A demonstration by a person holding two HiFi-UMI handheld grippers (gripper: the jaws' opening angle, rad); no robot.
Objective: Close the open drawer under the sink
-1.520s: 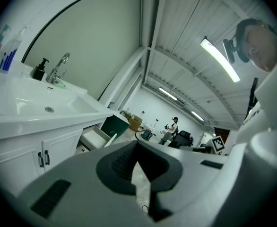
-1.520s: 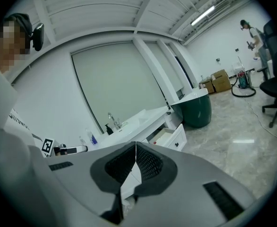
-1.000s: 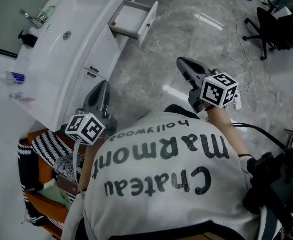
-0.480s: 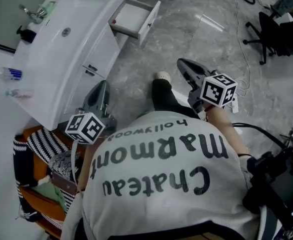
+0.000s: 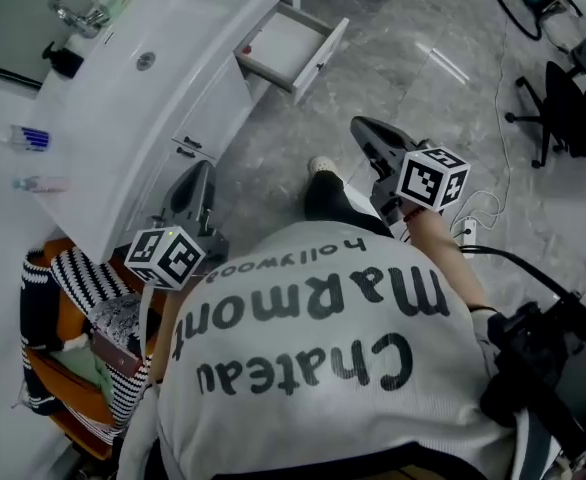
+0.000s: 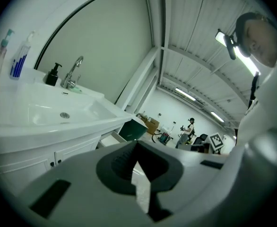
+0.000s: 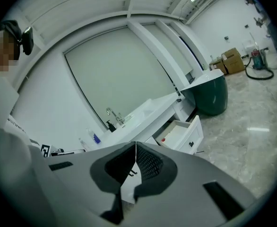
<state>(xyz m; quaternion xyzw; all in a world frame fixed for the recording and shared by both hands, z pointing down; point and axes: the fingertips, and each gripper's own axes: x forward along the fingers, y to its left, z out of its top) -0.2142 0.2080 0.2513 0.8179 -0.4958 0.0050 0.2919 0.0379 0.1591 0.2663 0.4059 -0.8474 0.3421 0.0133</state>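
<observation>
A white vanity with a sink (image 5: 143,63) runs along the upper left of the head view. Its open drawer (image 5: 295,46) sticks out over the marble floor at the far end, with a small red item inside. The drawer (image 7: 182,132) also shows ahead in the right gripper view, beyond the jaw tips. My left gripper (image 5: 201,171) hangs shut and empty beside the vanity's cupboard doors. My right gripper (image 5: 360,125) is shut and empty over the floor, well short of the drawer. In both gripper views the jaws meet at their tips.
A soap bottle and faucet (image 5: 81,14) and toiletry bottles (image 5: 25,138) stand on the counter. A dark green bin (image 7: 213,96) sits past the vanity's end. An orange chair with striped clothing (image 5: 58,313) is at lower left. An office chair (image 5: 571,108) and cables lie to the right.
The person has stepped forward, a foot now showing on the floor. The vanity and drawer have shifted right in the head view. Both grippers stay shut and keep their pose.
</observation>
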